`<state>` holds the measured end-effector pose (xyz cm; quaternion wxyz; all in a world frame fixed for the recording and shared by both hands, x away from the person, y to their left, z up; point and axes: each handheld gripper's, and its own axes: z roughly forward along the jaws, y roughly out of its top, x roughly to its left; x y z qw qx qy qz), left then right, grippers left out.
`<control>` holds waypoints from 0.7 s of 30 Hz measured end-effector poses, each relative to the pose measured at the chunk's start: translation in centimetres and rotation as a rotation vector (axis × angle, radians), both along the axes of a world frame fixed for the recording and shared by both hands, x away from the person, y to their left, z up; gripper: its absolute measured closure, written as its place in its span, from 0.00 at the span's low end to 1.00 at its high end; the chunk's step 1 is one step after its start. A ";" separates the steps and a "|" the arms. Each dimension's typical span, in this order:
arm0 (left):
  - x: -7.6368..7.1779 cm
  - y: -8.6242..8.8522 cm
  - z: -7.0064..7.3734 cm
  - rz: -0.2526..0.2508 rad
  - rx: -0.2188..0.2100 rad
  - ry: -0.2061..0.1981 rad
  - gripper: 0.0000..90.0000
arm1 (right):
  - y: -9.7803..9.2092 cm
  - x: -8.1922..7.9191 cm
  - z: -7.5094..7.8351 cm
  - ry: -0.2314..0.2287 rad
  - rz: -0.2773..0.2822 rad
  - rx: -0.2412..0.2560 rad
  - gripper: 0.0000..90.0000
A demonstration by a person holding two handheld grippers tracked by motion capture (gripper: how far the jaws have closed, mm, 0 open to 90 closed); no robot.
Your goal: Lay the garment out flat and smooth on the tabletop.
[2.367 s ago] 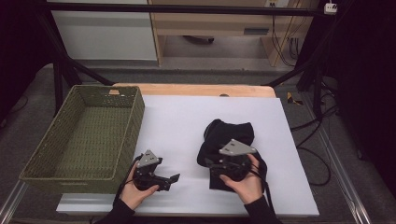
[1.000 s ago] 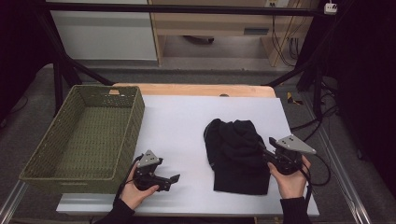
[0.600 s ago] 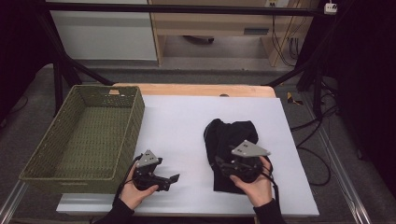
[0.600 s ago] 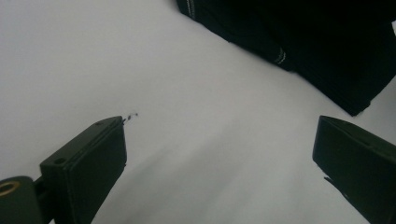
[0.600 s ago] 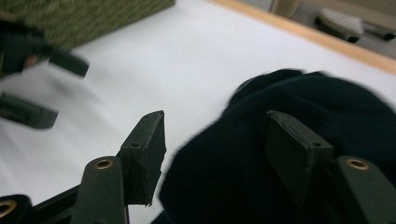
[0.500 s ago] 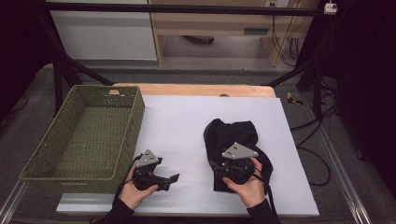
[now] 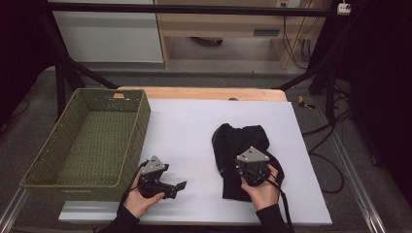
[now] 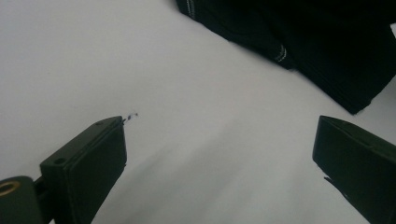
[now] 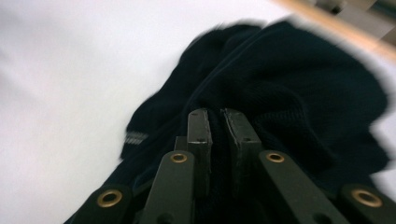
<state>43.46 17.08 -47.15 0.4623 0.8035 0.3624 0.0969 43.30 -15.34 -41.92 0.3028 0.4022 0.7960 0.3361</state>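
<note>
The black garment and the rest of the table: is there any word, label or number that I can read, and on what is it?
No text can be read.
The black garment carries a small pale label, too blurred to read.
The basket and both grippers, left and right, show no lettering.

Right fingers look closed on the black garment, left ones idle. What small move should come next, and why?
Probably lift the right gripper a little and start carrying the black garment toward the green basket. Its fingers are nearly shut with dark fabric pinched between them, so the grip seems made. The left gripper stands open over bare white table, apart from the cloth, so it could then support the hanging end.
</note>
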 end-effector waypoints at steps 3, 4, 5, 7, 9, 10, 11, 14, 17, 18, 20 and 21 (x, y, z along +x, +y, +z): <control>0.0 0.0 0.0 -0.002 0.001 0.000 0.03 | -1.6 0.1 2.4 -0.076 -0.051 0.019 0.91; 0.0 0.0 0.0 -0.003 0.002 0.000 0.02 | -2.3 0.3 3.1 -0.092 -0.074 0.023 0.92; 0.0 0.0 0.0 -0.004 0.001 0.000 0.02 | -3.1 0.8 3.7 -0.103 -0.093 0.024 0.92; 0.0 -0.1 0.0 -0.002 0.002 0.001 0.03 | -4.6 1.9 4.2 -0.105 -0.135 0.018 0.92; 0.0 0.0 0.0 -0.004 0.001 0.001 0.02 | -6.1 3.4 3.8 -0.088 -0.172 0.007 0.91; 0.0 0.0 0.0 -0.003 0.000 0.000 0.02 | -6.8 4.2 3.2 -0.068 -0.184 0.002 0.91; 0.0 0.0 0.0 -0.003 -0.001 0.000 0.02 | -7.5 4.9 2.5 -0.046 -0.198 -0.007 0.91; 0.1 0.0 -0.1 -0.002 -0.001 0.004 0.02 | -9.0 6.4 0.2 0.017 -0.207 0.007 0.91; 0.0 -0.1 -0.1 -0.005 0.002 0.005 0.03 | -9.9 7.1 -1.9 0.072 -0.221 0.030 0.90; 0.0 -0.1 -0.1 -0.008 0.003 0.006 0.02 | -10.1 7.1 -2.3 0.078 -0.225 0.034 0.89; 0.0 -0.1 -0.1 -0.008 0.003 0.007 0.02 | -10.8 7.0 -2.5 0.096 -0.235 0.079 0.83; 0.0 -0.1 -0.2 -0.007 0.002 0.008 0.03 | -11.0 6.9 -2.2 0.092 -0.247 0.106 0.77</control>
